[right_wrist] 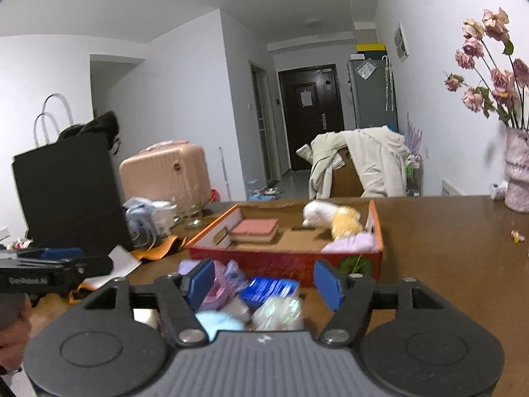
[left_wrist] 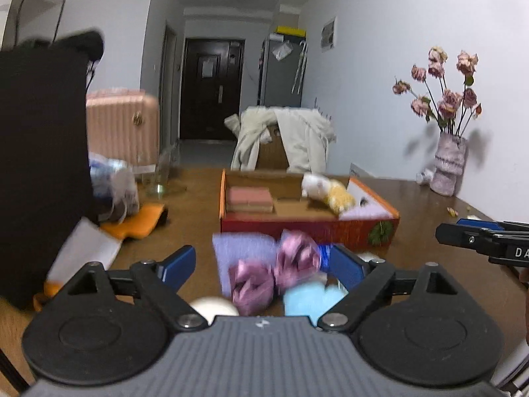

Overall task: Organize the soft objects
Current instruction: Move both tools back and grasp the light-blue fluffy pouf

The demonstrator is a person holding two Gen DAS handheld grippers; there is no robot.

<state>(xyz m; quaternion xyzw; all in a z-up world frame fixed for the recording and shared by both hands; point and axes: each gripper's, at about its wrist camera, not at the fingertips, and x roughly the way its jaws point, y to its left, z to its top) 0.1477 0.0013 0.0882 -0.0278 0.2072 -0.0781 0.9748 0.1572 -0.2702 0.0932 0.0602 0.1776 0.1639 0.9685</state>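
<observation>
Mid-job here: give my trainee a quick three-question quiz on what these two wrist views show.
1. True or false: the pink sponge block lies inside the orange box.
2. Which is in the box with it? A) white-and-yellow plush toy B) glass bottle C) shoe
3. Fill in: the left gripper and the right gripper both have ___ jaws.

Key: 1 true; 2 A; 3 open.

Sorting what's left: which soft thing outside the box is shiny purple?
The crinkled purple bow, lying on the table between the lilac cloth and light-blue plush.
</observation>
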